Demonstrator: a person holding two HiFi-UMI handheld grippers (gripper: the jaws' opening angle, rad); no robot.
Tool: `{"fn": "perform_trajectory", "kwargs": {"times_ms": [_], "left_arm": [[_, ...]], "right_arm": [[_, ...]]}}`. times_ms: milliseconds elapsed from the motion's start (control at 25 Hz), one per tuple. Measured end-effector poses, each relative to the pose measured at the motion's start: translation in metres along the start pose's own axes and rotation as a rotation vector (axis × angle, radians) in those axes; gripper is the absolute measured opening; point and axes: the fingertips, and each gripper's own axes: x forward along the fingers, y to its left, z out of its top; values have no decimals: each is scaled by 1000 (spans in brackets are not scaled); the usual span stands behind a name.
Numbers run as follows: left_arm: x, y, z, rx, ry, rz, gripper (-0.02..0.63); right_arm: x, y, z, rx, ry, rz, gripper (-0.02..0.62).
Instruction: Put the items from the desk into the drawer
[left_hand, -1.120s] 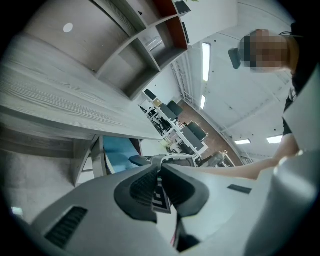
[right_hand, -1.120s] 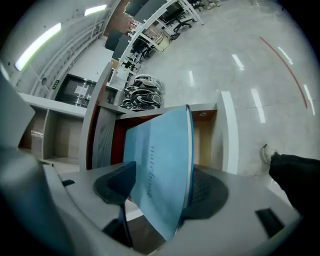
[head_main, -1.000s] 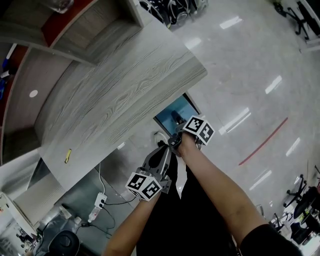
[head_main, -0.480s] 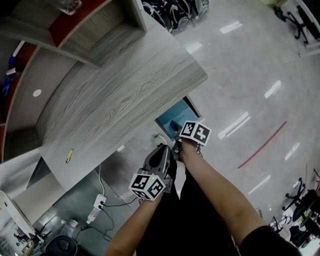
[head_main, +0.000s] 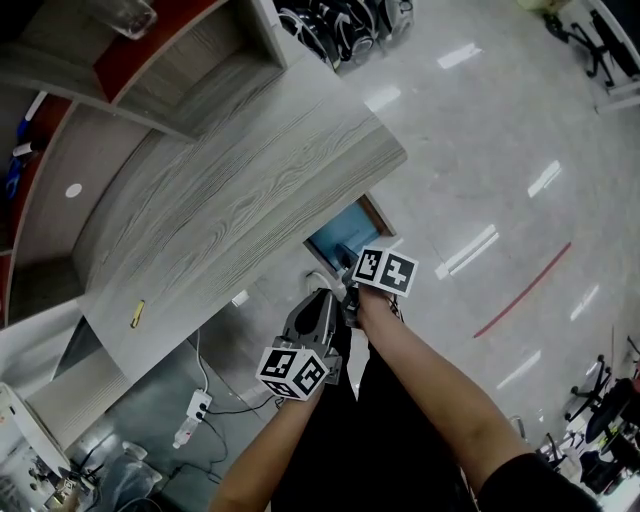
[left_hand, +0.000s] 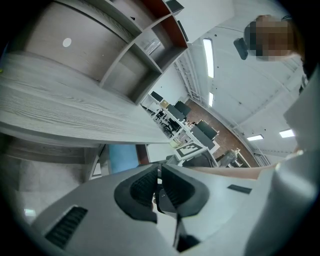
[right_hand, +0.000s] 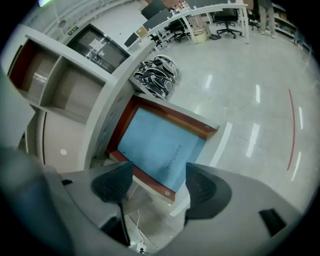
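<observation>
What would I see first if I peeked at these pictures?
Probably the bright blue notebook lying in the open drawer, which sticks out below the desk. Next, that desk's big grey wood-grain top filling the head view's left, and the right gripper over the drawer, jaws just opened wide, gripping nothing.

Grey wood-grain tabletop (head_main: 240, 190); red-brown drawer (right_hand: 175, 111) with plain blue notebook (right_hand: 155, 145); glossy pale grey floor (head_main: 480, 130) crossed by a red line (head_main: 522, 290); left hand-held gripper (left_hand: 159, 187) and right hand-held gripper (right_hand: 160, 186), light grey, with black ribbed pads (right_hand: 207, 187) and black-and-white square-patterned cubes (head_main: 385, 270).
</observation>
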Motion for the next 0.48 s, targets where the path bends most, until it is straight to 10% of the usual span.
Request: {"fn": "perform_trajectory", "kwargs": {"times_ms": [480], "left_arm": [[-23, -32, 30, -27, -99, 95, 34]], "right_arm": [[-80, 30, 18, -309, -107, 42, 325]]}}
